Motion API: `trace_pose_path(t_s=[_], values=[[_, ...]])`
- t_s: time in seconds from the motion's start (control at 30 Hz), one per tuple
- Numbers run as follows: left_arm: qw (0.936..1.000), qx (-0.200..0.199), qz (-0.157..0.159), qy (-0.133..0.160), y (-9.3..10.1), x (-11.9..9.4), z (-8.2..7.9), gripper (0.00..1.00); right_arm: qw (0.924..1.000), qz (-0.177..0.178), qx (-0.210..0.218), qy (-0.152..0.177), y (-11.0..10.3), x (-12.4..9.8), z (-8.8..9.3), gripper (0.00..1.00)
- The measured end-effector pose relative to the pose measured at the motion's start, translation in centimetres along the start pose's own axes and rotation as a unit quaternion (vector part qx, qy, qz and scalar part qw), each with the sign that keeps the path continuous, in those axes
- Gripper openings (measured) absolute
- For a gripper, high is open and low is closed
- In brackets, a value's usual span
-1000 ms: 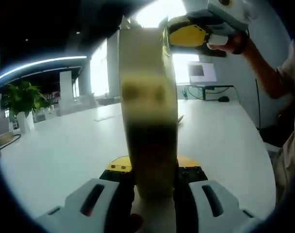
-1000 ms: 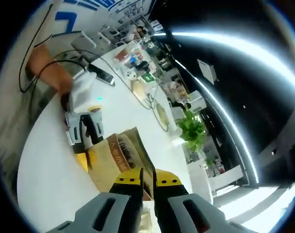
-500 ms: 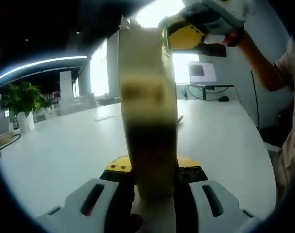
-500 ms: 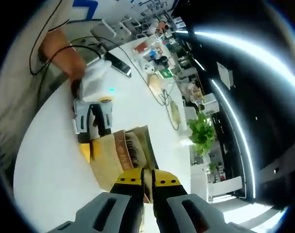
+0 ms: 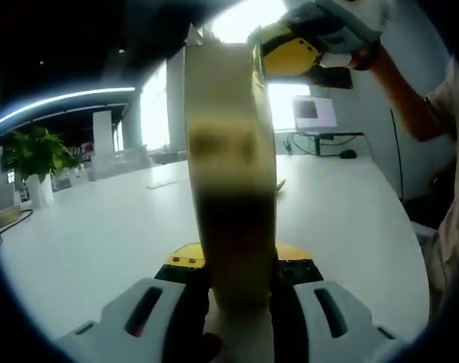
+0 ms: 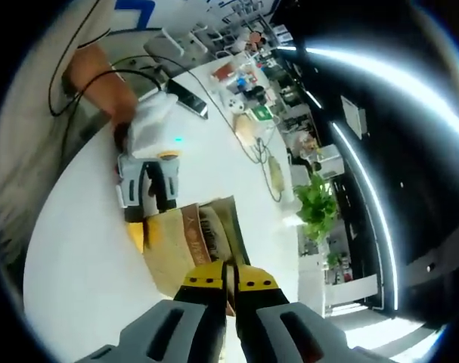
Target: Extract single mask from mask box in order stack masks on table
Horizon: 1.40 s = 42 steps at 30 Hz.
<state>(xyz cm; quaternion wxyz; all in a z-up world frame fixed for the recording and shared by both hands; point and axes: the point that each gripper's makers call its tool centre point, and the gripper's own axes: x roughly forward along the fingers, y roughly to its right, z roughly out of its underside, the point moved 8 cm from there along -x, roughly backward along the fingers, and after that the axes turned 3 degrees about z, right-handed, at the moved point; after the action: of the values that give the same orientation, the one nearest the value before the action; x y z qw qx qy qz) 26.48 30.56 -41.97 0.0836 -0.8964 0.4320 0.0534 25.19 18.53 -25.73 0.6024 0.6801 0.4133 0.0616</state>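
Observation:
A tall kraft-brown mask box (image 5: 229,166) stands upright on the white table (image 5: 100,227), with my left gripper (image 5: 240,263) shut on its lower end. In the right gripper view the same box (image 6: 176,246) is seen from above, its open top showing a dark striped stack inside. The left gripper (image 6: 147,212) clamps it from the far side. My right gripper (image 6: 229,274) sits at the box's open top with its yellow-tipped jaws pressed close together; I cannot see anything between them. From the left gripper view, the right gripper (image 5: 293,53) hovers at the box's top right corner.
A person's arm (image 5: 407,83) reaches in from the right, and a gloved hand (image 6: 150,128) holds the left gripper. A potted plant (image 5: 34,151) stands far left and a monitor (image 5: 314,113) at the back. Cables, a phone (image 6: 187,98) and small clutter (image 6: 244,83) lie at the table's far end.
The right gripper has risen slightly at the box's top, and its view has shifted a little. The box and left gripper have stayed put.

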Motion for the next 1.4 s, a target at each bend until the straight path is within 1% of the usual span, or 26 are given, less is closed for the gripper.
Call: trace_pose_path(t_s=[0.27, 0.43, 0.5, 0.6, 0.73, 0.87, 1.03, 1.07, 1.13, 1.2, 1.27, 1.4], values=[[1.0000, -0.002, 0.000, 0.000, -0.2, 0.0, 0.1, 0.21, 1.0000, 0.004, -0.006, -0.005, -0.1, -0.1, -0.1, 0.00], [1.0000, -0.005, 0.000, -0.001, -0.2, 0.0, 0.1, 0.21, 0.9999, -0.007, -0.010, -0.009, -0.6, -0.2, 0.0, 0.00], [1.0000, -0.005, 0.000, -0.001, -0.2, 0.0, 0.0, 0.21, 0.9997, -0.010, -0.019, -0.010, -0.9, 0.0, 0.1, 0.00], [1.0000, -0.005, -0.001, -0.001, -0.2, 0.0, 0.0, 0.21, 0.9997, -0.007, -0.020, -0.008, -0.5, 0.1, 0.0, 0.00], [1.0000, -0.004, -0.001, -0.001, 0.0, 0.0, 0.0, 0.21, 0.9999, -0.003, -0.009, -0.004, -0.2, -0.1, -0.1, 0.00], [1.0000, -0.004, -0.001, 0.000, -0.3, 0.0, 0.1, 0.21, 0.9999, -0.014, 0.006, -0.006, -0.3, 0.1, 0.0, 0.00], [1.0000, -0.003, -0.001, 0.000, -0.1, 0.0, 0.0, 0.21, 0.9994, -0.018, 0.027, -0.008, -0.8, 0.0, 0.1, 0.00], [1.0000, -0.002, -0.001, 0.000, 0.0, 0.0, 0.0, 0.21, 0.9993, -0.021, 0.029, -0.009, -0.6, 0.3, 0.1, 0.00], [1.0000, -0.001, -0.001, 0.000, -0.1, 0.0, 0.0, 0.21, 0.9991, -0.027, 0.025, -0.021, -0.5, 0.5, 0.2, 0.00], [1.0000, -0.002, -0.001, 0.000, -0.2, 0.0, 0.1, 0.21, 0.9984, -0.041, 0.020, -0.034, -0.8, 0.6, 0.5, 0.00], [1.0000, -0.001, -0.001, 0.000, -0.1, 0.0, 0.0, 0.21, 0.9981, -0.043, 0.027, -0.034, -0.6, 0.9, 0.3, 0.00], [1.0000, 0.000, -0.001, -0.001, 0.0, 0.0, 0.0, 0.21, 0.9972, -0.056, 0.028, -0.041, -0.3, 1.2, 0.2, 0.00]])
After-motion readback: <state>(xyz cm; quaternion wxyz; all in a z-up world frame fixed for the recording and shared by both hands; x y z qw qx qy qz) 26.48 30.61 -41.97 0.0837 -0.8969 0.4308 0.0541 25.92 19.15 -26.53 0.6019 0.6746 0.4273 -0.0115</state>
